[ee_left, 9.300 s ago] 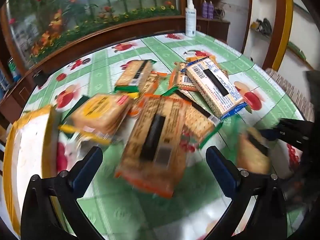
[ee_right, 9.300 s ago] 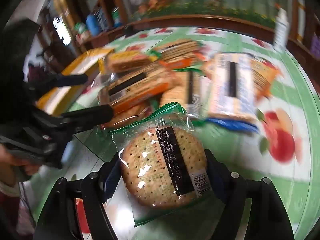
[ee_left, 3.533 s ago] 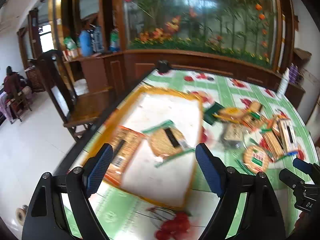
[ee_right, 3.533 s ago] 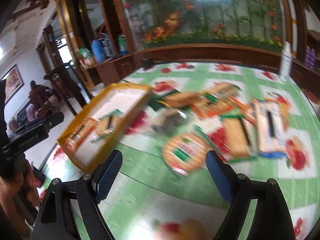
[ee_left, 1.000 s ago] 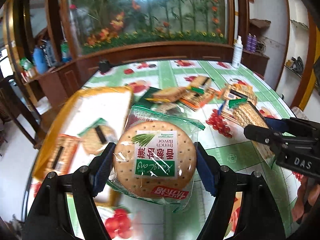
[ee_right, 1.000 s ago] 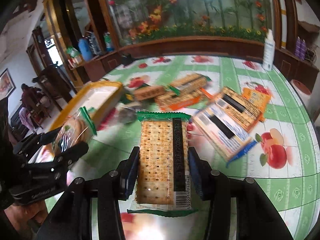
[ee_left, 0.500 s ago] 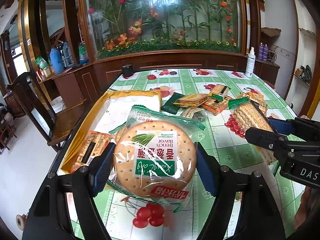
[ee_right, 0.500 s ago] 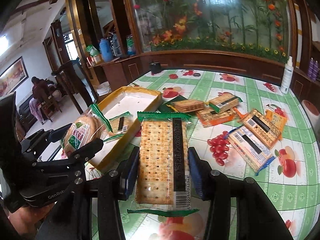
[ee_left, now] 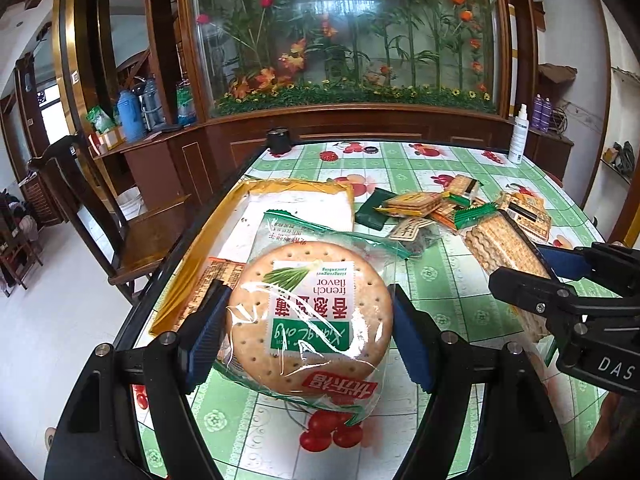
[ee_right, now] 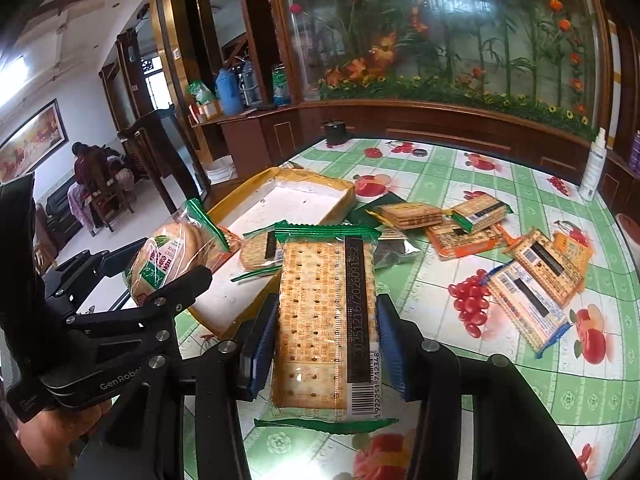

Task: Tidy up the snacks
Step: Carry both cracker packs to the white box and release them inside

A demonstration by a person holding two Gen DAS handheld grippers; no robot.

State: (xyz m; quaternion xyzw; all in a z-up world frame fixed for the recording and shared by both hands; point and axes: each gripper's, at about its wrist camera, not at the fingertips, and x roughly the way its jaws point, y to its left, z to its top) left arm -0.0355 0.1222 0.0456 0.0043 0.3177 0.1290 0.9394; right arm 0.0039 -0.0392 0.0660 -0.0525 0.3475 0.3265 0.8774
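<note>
Green-edged plastic crackles in both grips! The left gripper (ee_left: 308, 320) is clamped on a round cracker pack (ee_left: 310, 316), held up over the near table (ee_left: 452, 296) edge. The right gripper (ee_right: 326, 340) is closed on a long rectangular cracker pack (ee_right: 326, 320), long axis pointing straight ahead along the fingers. Now the key line: the yellow tray (ee_right: 344, 202) lies ahead and to the left of both, already holding another round pack (ee_right: 258, 252). Left gripper looks nearer, nearly over the tray's near corner, so it likely drops first. Loose packs (ee_right: 532, 284) wait off right.
</note>
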